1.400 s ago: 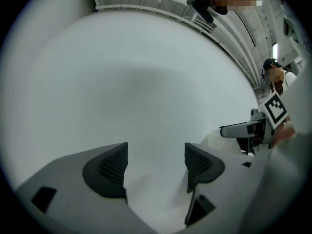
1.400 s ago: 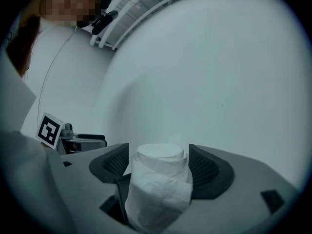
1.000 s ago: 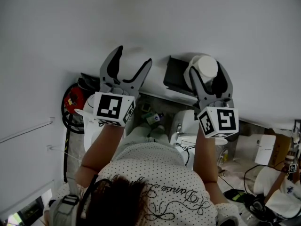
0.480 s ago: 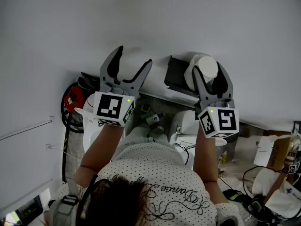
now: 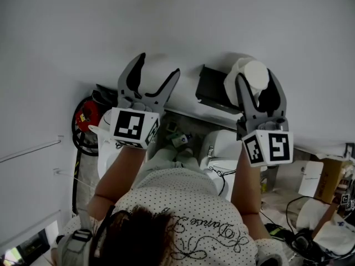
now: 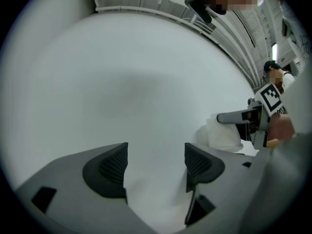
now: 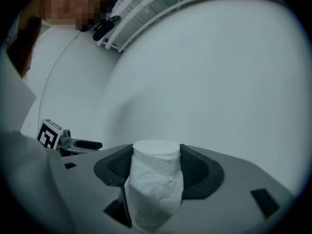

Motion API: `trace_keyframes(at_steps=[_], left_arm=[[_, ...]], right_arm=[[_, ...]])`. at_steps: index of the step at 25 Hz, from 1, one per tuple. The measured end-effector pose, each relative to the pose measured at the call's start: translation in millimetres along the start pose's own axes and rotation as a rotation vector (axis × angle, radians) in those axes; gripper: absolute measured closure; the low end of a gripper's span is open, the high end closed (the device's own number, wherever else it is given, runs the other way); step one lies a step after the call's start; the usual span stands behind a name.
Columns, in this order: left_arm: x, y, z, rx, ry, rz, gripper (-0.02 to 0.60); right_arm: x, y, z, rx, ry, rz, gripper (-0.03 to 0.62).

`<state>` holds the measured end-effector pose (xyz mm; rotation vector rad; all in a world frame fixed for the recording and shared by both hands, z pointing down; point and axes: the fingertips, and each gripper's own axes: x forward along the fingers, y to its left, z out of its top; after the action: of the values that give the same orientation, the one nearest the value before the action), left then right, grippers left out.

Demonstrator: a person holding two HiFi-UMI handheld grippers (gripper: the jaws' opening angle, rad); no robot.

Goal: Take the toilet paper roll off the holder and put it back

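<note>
One toilet paper roll (image 5: 248, 73) sits pinched in the right claw (image 5: 258, 82), whose jaws have just been closing on it. It is right of centre in the frame, just beside the black holder (image 5: 211, 87) on the wall. Centre-left, the left claw (image 5: 158, 65) hangs spread wide.

Curly black writing (image 5: 191, 221) runs across the white dotted cloth shirt (image 5: 177, 190), just beside the dark hair (image 5: 133, 237); it is too blurry to read.
</note>
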<state>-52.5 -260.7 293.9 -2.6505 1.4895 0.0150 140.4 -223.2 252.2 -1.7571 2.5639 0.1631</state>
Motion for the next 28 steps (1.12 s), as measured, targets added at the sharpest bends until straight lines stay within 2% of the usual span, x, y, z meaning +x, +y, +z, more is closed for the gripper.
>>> trace_keyframes(at_steps=[10,17,22,28], left_arm=[[-4.2,-8.8,3.4,0.007,-0.010,-0.024,0.233],[-6.1,-14.7,8.9,0.005,-0.028,-0.045,0.233],[-9.9,-20.6,14.2,-0.005,-0.036,-0.063,0.233],[-12.7,-24.7,17.8,-0.004,-0.035,-0.073,0.233]], right_arm=[[-37.8,3.3,48.6,-0.025,-0.093,-0.024,0.303],[-73.4,1.3,62.5,-0.044,-0.111,-0.068,0.303],[-94.6,-1.7,55.6,-0.043,-0.112,-0.101,0.303],[-103.4,-2.0,18.7,-0.016,-0.061,-0.108,0.303]])
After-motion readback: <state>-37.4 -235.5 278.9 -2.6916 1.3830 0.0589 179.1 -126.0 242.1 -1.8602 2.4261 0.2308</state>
